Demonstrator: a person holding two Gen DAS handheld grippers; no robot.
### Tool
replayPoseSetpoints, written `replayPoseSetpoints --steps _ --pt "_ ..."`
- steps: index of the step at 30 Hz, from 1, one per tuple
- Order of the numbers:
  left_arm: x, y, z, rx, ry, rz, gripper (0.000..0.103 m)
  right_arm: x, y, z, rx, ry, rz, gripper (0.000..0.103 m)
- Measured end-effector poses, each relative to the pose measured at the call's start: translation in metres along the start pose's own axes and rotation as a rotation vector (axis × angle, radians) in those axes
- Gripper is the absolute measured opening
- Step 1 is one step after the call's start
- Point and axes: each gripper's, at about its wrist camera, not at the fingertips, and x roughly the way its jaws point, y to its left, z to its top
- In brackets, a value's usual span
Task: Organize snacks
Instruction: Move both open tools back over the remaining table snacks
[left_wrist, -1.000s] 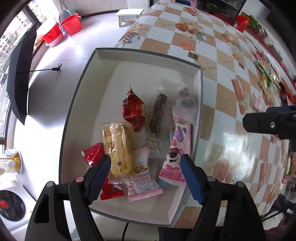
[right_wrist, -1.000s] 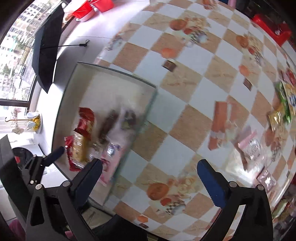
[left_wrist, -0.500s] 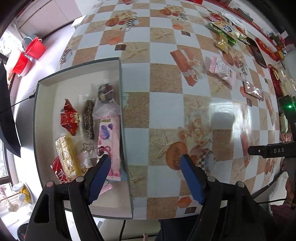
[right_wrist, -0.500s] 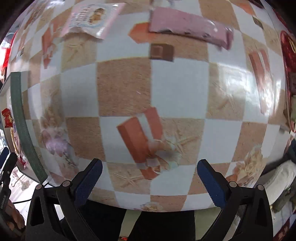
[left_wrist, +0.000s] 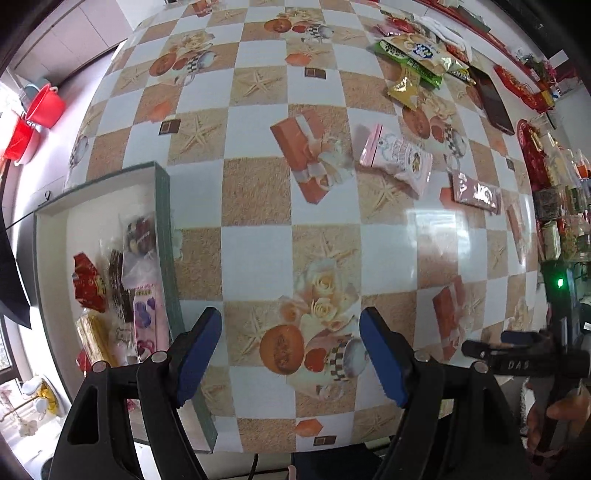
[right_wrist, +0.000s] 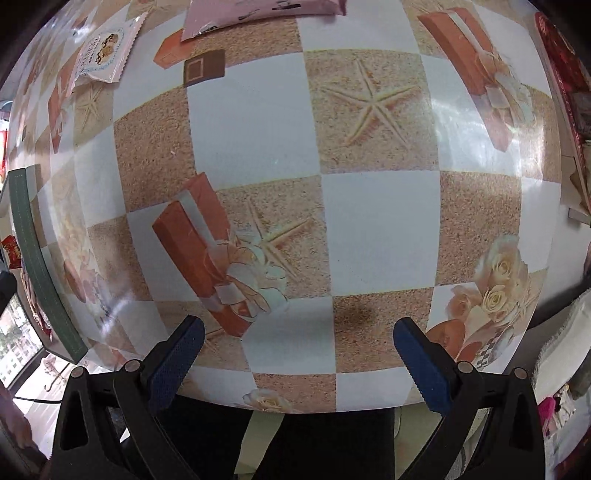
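Observation:
A shallow box with a green rim (left_wrist: 164, 236) lies at the table's left edge and holds several wrapped snacks, among them a red pack (left_wrist: 88, 282) and a pink bar (left_wrist: 146, 317). My left gripper (left_wrist: 291, 350) hangs open and empty over the patterned tablecloth just right of the box. Loose snacks lie further off: a pink-white biscuit pack (left_wrist: 397, 157), a mauve bar (left_wrist: 476, 192) and green and yellow packs (left_wrist: 413, 62). My right gripper (right_wrist: 295, 354) is open and empty above bare cloth; the biscuit pack (right_wrist: 103, 51) and the mauve bar (right_wrist: 258, 11) sit at that view's top.
The box rim (right_wrist: 37, 269) shows at the right wrist view's left edge. A dark phone-like slab (left_wrist: 491, 99) and more packs crowd the table's far right. The other handle with a green light (left_wrist: 559, 284) is at the right. Red buckets (left_wrist: 33, 118) stand on the floor.
Both grippers have moved away from the box and across the table toward the loose snacks. The box has slid to the left in both views. Both stay open and empty.

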Motion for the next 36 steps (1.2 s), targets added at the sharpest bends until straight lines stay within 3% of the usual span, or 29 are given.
replayPoseSetpoints --steps 6,9,16,19,25,28,32,36 --pt "0.004 -0.012 0.055 -0.053 -0.038 -0.018 0.08 0.002 -0.018 -0.01 -0.015 -0.015 -0.004 0.103" --pt "0.013 -0.022 0.077 -0.099 -0.055 -0.021 0.08 -0.009 -0.024 -0.012 -0.027 -0.07 -0.032 0.103" --pt "0.044 -0.04 0.111 -0.29 -0.114 0.001 0.08 -0.04 -0.046 -0.001 -0.001 -0.143 -0.049 0.103" --pt "0.058 -0.053 0.122 -0.321 -0.131 0.001 0.08 -0.053 -0.054 0.003 0.008 -0.181 -0.054 0.103" --pt "0.069 -0.1 0.143 -0.14 -0.172 0.126 0.08 -0.086 -0.068 0.034 0.043 -0.274 -0.065 0.103" --pt "0.082 -0.108 0.143 -0.069 -0.144 0.209 0.08 -0.106 -0.07 0.068 0.087 -0.34 -0.072 0.103" --pt "0.086 -0.099 0.126 -0.043 -0.156 0.207 0.081 -0.115 -0.062 0.118 0.139 -0.388 -0.057 0.103" --pt "0.084 -0.09 0.102 0.052 -0.162 0.239 0.084 -0.089 -0.037 0.139 0.14 -0.366 -0.081 0.103"
